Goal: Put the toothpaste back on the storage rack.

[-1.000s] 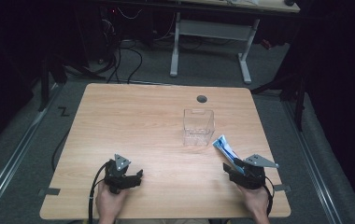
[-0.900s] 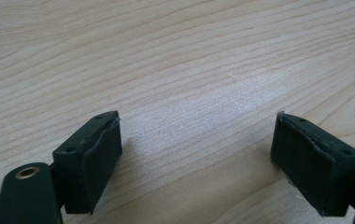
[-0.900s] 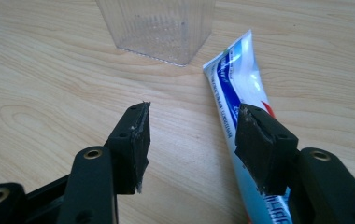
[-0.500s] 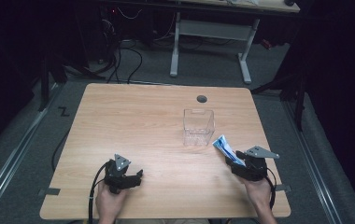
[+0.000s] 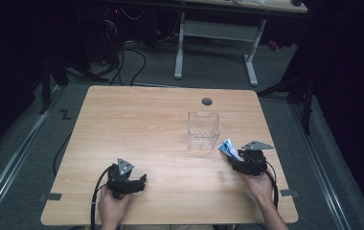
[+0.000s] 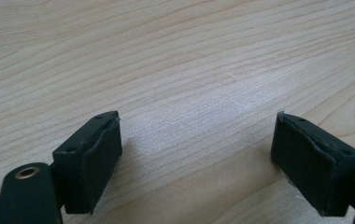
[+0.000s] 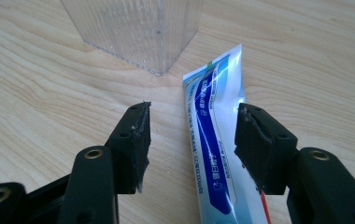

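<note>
A blue-and-white toothpaste tube (image 5: 227, 148) lies flat on the wooden table (image 5: 137, 124), just right of a clear square plastic container (image 5: 203, 130). My right gripper (image 5: 234, 160) is open around the tube (image 7: 208, 135), whose crimped end points toward the container (image 7: 133, 28). The left pad stands clear of the tube and the right pad sits close to its edge. My left gripper (image 5: 139, 182) rests near the table's front left, open, with only bare wood between its pads (image 6: 91, 163).
A round dark cable hole (image 5: 207, 101) sits behind the container. The table's right edge (image 5: 278, 163) is close to my right hand. Beyond the table stand a white desk frame (image 5: 213, 33) and floor cables (image 5: 127, 52).
My right gripper has slid forward along the tube toward the container. The tube has stayed about where it was. The left gripper has not moved.
</note>
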